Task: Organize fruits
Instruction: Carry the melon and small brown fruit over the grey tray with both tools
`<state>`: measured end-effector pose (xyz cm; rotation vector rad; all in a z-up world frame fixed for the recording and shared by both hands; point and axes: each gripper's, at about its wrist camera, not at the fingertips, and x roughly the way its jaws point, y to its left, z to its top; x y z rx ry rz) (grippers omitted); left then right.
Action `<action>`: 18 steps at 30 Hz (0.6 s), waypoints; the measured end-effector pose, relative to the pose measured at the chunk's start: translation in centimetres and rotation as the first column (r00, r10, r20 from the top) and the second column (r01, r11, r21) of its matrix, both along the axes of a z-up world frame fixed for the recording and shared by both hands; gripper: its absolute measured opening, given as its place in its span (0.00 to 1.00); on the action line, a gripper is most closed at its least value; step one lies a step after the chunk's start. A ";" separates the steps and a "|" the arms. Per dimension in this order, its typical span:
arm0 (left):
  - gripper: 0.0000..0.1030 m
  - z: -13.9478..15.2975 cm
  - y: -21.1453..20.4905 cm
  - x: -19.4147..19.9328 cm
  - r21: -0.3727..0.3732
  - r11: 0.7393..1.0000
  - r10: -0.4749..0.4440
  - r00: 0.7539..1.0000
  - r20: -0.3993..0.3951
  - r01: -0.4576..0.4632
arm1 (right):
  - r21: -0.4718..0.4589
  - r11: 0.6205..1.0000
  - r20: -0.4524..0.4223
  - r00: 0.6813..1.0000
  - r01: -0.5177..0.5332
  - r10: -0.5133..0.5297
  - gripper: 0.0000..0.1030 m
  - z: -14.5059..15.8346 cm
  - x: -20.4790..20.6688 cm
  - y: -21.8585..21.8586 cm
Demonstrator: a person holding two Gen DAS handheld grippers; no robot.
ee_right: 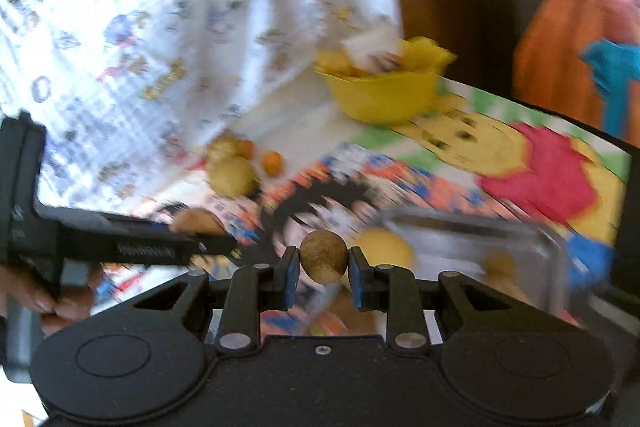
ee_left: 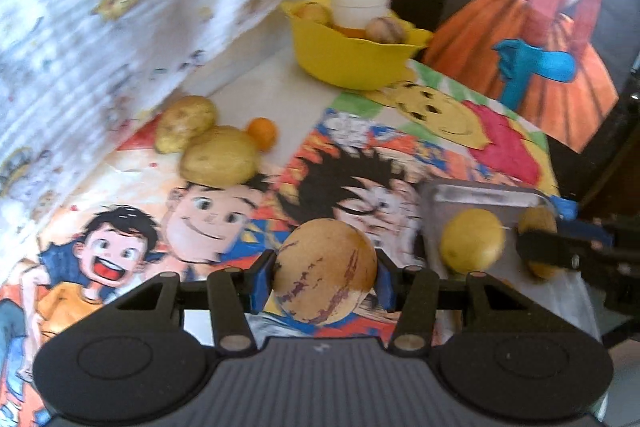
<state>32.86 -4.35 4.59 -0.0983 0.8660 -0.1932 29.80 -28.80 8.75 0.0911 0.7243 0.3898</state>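
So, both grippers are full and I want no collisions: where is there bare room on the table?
Open cloth between the potatoes and the metal tray, and below the yellow bowl. The bowl is crowded; the tray has some room.

Your left black tool (ee_left: 325, 277) with blue pads grips a round tan fruit streaked purple (ee_left: 325, 271). Your right tool (ee_right: 323, 277) pinches a small speckled brown fruit (ee_right: 323, 257). Cartoon faces cover the bright multicoloured surface (ee_left: 208, 223); the plastic bowl (ee_left: 352, 57) is yellow.
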 end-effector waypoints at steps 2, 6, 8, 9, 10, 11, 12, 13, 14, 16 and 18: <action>0.53 0.1 -1.1 -0.3 -0.014 0.999 -0.030 1.000 -0.002 0.030 | -0.023 0.998 -0.009 0.999 0.050 -0.050 0.27 -0.4 -1.7 -1.2; 0.53 0.3 -3.3 -1.1 -0.022 0.997 -0.078 0.997 0.001 0.078 | -0.078 0.990 -0.018 0.993 0.114 -0.115 0.27 -1.4 -3.9 -3.0; 0.53 0.4 -4.3 -1.8 -0.024 0.994 -0.103 0.995 -0.003 0.103 | -0.097 0.985 -0.019 0.989 0.144 -0.146 0.27 -1.9 -4.6 -3.7; 0.53 0.4 -4.8 -2.1 -0.024 0.993 -0.113 0.994 -0.007 0.113 | -0.098 0.983 -0.020 0.987 0.158 -0.161 0.27 -2.1 -4.9 -4.1; 0.53 0.4 -5.2 -2.4 -0.025 0.992 -0.125 0.992 -0.013 0.125 | -0.097 0.980 -0.022 0.984 0.173 -0.176 0.27 -2.3 -5.1 -4.5; 0.53 0.3 -5.6 -2.9 -0.028 0.990 -0.140 0.990 -0.020 0.140 | -0.100 0.978 -0.022 0.982 0.183 -0.186 0.27 -2.4 -5.2 -4.8; 0.53 0.2 -6.0 -3.2 -0.031 0.988 -0.154 0.988 -0.028 0.153 | -0.107 0.976 -0.021 0.981 0.191 -0.194 0.27 -2.5 -5.3 -5.1; 0.53 0.1 -6.4 -3.6 -0.034 0.985 -0.169 0.985 -0.038 0.168 | -0.116 0.974 -0.019 0.980 0.196 -0.199 0.27 -2.7 -5.3 -5.3; 0.53 0.0 -6.8 -4.0 -0.038 0.982 -0.188 0.981 -0.051 0.186 | -0.122 0.973 -0.019 0.980 0.196 -0.200 0.27 -2.9 -5.4 -5.5; 0.53 -0.6 -7.5 -4.8 -0.047 0.976 -0.217 0.973 -0.076 0.214 | -0.130 0.973 -0.028 0.980 0.191 -0.197 0.27 -3.5 -5.4 -5.8; 0.53 -1.2 -8.1 -5.5 -0.060 0.970 -0.239 0.966 -0.103 0.234 | -0.138 0.973 -0.033 0.981 0.184 -0.190 0.27 -3.8 -5.3 -6.0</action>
